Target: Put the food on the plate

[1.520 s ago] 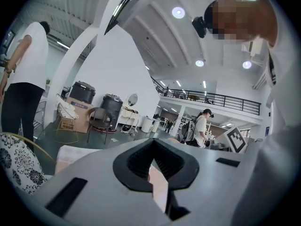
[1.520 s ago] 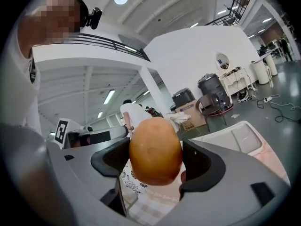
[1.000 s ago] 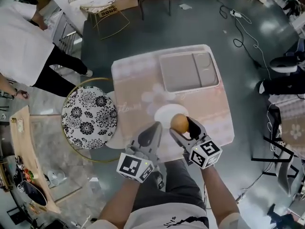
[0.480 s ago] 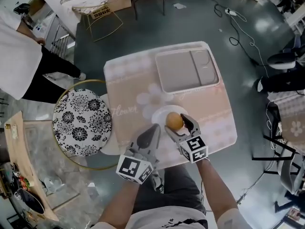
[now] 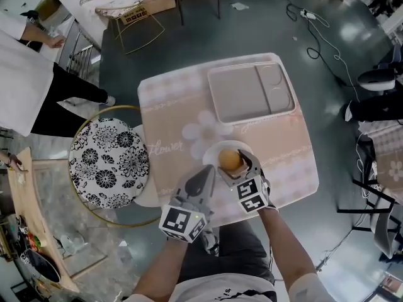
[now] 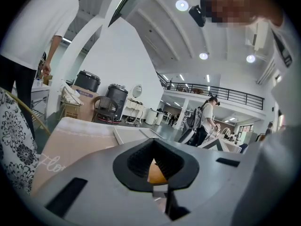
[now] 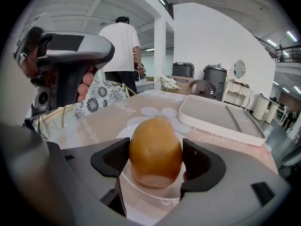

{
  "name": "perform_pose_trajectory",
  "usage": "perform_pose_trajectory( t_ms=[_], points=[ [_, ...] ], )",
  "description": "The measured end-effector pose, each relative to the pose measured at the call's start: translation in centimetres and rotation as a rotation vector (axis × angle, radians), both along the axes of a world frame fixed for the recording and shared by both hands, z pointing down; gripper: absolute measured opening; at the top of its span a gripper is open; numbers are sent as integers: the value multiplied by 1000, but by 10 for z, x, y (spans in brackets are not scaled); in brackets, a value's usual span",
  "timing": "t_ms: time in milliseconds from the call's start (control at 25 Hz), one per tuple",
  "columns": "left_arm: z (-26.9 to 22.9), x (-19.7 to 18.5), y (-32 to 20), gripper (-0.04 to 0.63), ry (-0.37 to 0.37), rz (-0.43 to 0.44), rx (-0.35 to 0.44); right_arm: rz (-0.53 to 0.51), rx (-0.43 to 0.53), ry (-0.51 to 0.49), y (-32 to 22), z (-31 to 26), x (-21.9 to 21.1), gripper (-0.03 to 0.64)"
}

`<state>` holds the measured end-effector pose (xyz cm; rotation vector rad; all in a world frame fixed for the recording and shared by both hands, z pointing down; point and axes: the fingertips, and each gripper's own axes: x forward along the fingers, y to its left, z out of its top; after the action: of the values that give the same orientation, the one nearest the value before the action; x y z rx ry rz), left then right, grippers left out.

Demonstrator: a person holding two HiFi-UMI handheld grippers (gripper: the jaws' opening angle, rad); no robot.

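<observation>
Left gripper (image 6: 153, 144) — fingers (image 6: 94, 173) closed together, orange food (image 6: 156, 173) showing through their notch.

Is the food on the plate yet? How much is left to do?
Almost. Done: the food is lifted and sits right over the plate. In hand: the right claw grips it on both sides; I can't tell if it touches the plate. Left to do: open up and let go. The left claw is shut and empty.

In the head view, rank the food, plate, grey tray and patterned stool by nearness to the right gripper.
1. Food, held between the right gripper jaws.
2. Plate, just beneath the food.
3. Grey tray, farther ahead.
4. Patterned stool, off to the left.
</observation>
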<state>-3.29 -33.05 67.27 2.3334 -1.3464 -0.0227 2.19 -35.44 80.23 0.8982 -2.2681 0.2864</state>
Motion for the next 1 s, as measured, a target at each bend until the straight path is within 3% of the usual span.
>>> perform_pose_trajectory(
  t_ms=[360,680,1000],
  points=[
    [0,0,-2,3,-16,2,-28,-39,-14,26,-5,0,-7,316],
    [-22,0,10,3,-12,0,-64,-40,-19,-22,-2,-36,-6,321],
    [-61,10,29,3,-49,27,-92,38,-9,-221,12,-129,-3,318]
  ],
)
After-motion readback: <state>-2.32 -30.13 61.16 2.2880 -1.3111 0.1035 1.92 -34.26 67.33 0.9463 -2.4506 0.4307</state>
